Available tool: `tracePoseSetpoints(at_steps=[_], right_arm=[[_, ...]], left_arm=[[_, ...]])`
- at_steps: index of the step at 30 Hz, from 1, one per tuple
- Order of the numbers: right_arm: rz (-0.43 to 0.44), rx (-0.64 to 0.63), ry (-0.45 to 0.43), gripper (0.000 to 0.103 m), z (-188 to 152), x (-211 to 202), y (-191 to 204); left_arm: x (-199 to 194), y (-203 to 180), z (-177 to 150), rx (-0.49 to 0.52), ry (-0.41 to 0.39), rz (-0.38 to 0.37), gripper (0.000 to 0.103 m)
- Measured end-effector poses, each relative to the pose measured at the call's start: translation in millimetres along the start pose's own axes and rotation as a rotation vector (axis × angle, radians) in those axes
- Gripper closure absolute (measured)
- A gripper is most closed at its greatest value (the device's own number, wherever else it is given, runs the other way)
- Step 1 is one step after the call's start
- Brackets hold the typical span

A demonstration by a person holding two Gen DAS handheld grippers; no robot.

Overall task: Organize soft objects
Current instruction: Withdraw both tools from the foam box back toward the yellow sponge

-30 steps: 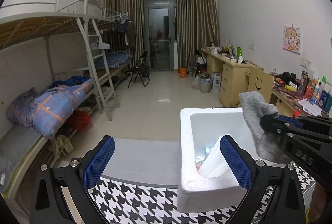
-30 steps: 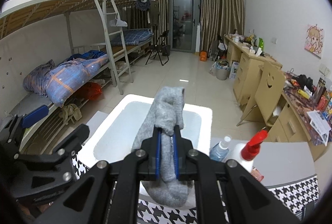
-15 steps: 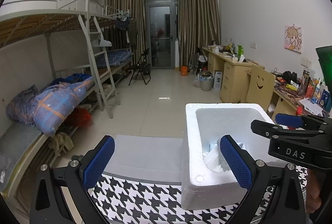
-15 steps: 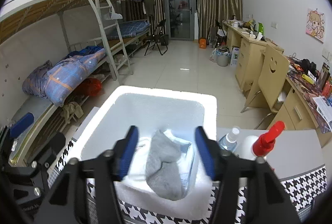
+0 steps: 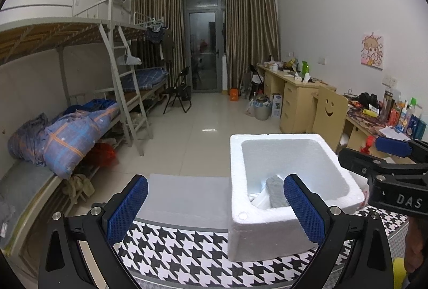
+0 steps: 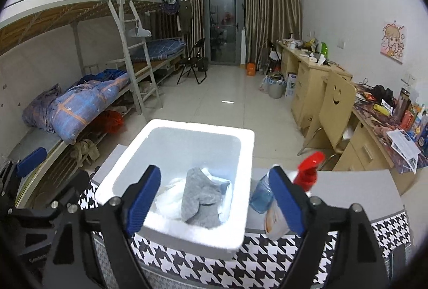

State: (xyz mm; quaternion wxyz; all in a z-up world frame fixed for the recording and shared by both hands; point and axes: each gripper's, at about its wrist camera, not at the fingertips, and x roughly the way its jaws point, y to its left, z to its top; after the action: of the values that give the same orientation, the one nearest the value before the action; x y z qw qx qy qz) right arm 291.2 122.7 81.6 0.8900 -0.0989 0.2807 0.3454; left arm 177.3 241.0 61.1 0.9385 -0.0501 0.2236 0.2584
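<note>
Both claws, left claw (image 5: 215, 208) and right claw (image 6: 215, 199), gape empty; sock (image 6: 200, 200) lies in box (image 6: 242, 208) ahead; next, seek another soft item.

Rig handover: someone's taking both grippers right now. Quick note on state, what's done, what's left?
Left gripper: open, empty, held near the front left corner of the foam box.
Right gripper: open, empty, held above the box's near edge.
Grey sock: lying inside the box on top of white soft items, touching neither gripper.
Done: the sock is in the box.
Left: no other loose soft item shows on the houndstooth cloth. Beside the box stand only a red-trigger spray bottle and a blue bottle. Look outside these views before picking next.
</note>
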Motion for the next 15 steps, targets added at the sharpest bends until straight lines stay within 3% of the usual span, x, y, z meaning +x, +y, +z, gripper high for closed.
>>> tracePoseSetpoints(at_steps=[15], right_arm=[[-0.002, 0.004, -0.059, 0.014, -20.9, -55.2, -10.5]], left_arm=[[-46.4, -13.0, -7.2, 0.014, -0.036, -0.032, 0.001]])
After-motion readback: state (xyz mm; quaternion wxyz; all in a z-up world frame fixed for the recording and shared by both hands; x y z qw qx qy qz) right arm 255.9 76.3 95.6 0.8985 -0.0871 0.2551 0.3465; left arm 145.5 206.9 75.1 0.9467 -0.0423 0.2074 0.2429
